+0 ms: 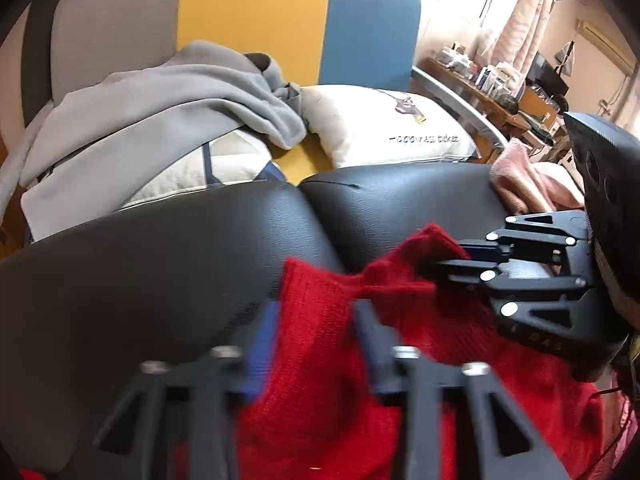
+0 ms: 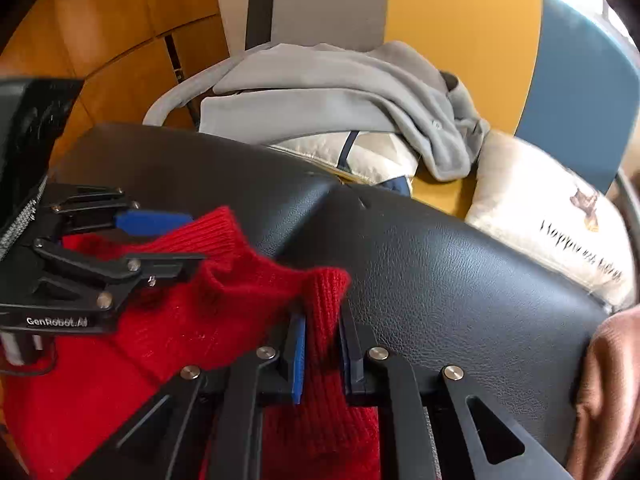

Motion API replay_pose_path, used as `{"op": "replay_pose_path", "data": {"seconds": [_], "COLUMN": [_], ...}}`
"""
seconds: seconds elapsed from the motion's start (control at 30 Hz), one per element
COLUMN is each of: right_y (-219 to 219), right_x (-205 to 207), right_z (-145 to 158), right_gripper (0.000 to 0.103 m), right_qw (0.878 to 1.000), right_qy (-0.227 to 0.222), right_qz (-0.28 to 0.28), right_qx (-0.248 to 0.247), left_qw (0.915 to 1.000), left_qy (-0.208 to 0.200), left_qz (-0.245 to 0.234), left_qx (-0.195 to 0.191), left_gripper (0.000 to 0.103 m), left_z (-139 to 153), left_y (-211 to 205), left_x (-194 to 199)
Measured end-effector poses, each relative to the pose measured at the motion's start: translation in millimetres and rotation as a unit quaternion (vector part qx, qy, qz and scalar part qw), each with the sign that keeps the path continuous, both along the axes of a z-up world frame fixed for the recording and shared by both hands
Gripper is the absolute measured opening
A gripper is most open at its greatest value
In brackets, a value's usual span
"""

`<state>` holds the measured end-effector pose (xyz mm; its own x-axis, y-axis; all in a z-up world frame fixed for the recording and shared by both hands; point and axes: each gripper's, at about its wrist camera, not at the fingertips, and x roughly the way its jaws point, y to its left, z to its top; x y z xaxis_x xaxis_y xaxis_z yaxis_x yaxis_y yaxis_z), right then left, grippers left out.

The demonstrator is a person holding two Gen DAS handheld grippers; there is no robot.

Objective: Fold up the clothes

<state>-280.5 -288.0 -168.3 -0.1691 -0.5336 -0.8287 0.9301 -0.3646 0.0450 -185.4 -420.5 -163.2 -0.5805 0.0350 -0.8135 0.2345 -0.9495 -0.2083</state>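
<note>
Ribbed red knit sweater point(image 2: 224, 312), grained black leather cushion point(image 2: 460, 272)

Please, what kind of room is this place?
Probably a bedroom at home. A pillow and a grey hoodie lie against a padded headboard, and a cluttered desk stands by a curtained window.

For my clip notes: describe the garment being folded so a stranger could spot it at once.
Find the black leather seat in front of the yellow and blue panels. The red knitted sweater lies on its near edge, its ribbed hem between the fingers of the left tool and right tool. It is the only bright red item; the hoodie behind is grey.
</note>
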Motion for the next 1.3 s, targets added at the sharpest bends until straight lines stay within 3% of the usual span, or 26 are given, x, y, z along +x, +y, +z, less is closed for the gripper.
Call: {"op": "replay_pose_path", "data": {"seconds": [0.37, 0.57, 0.8, 0.9, 0.97, 1.03, 1.13, 1.23, 1.3], "right_y": [46.2, 83.2, 117.0, 133.7, 143.1, 152.9, 159.6, 148.9, 129.8], "right_x": [36.4, 64.1, 88.3, 93.5, 96.6, 99.7, 104.1, 109.6, 114.3], "right_z": [44.5, 42.1, 15.5, 5.9, 5.0, 9.6, 27.5, 44.3, 44.5], "right_gripper": [0.014, 0.014, 0.015, 0.027, 0.043, 0.047, 0.048, 0.058, 0.063], "right_qw": [0.997, 0.994, 0.994, 0.993, 0.993, 0.993, 0.990, 0.987, 0.986], "right_qy": [-0.008, -0.032, -0.058, -0.079, -0.083, -0.085, -0.077, -0.071, -0.075], "right_qz": [-0.003, -0.011, -0.018, -0.021, -0.025, -0.029, -0.037, -0.034, -0.028], "right_qx": [-0.082, -0.108, -0.094, -0.085, -0.079, -0.082, -0.109, -0.141, -0.143], "left_qw": [0.9931, 0.9928, 0.9940, 0.9936, 0.9922, 0.9896, 0.9832, 0.9766, 0.9794], "left_qy": [0.106, 0.106, 0.082, 0.064, 0.064, 0.069, 0.099, 0.124, 0.122], "left_qz": [0.012, 0.021, 0.035, 0.047, 0.058, 0.073, 0.101, 0.118, 0.116], "left_qx": [0.047, 0.052, 0.063, 0.080, 0.090, 0.103, 0.115, 0.130, 0.113], "left_gripper": [0.008, 0.008, 0.008, 0.010, 0.012, 0.021, 0.023, 0.030, 0.036], "left_z": [45.6, 37.7, 10.5, -4.4, -7.0, -3.6, 10.5, 21.3, 19.3], "left_y": [11.4, 31.0, 46.7, 46.3, 44.7, 41.7, 36.5, 36.7, 45.0], "left_x": [71.8, 113.5, 153.5, 169.3, 178.8, 186.8, 188.2, 172.3, 156.3]}}
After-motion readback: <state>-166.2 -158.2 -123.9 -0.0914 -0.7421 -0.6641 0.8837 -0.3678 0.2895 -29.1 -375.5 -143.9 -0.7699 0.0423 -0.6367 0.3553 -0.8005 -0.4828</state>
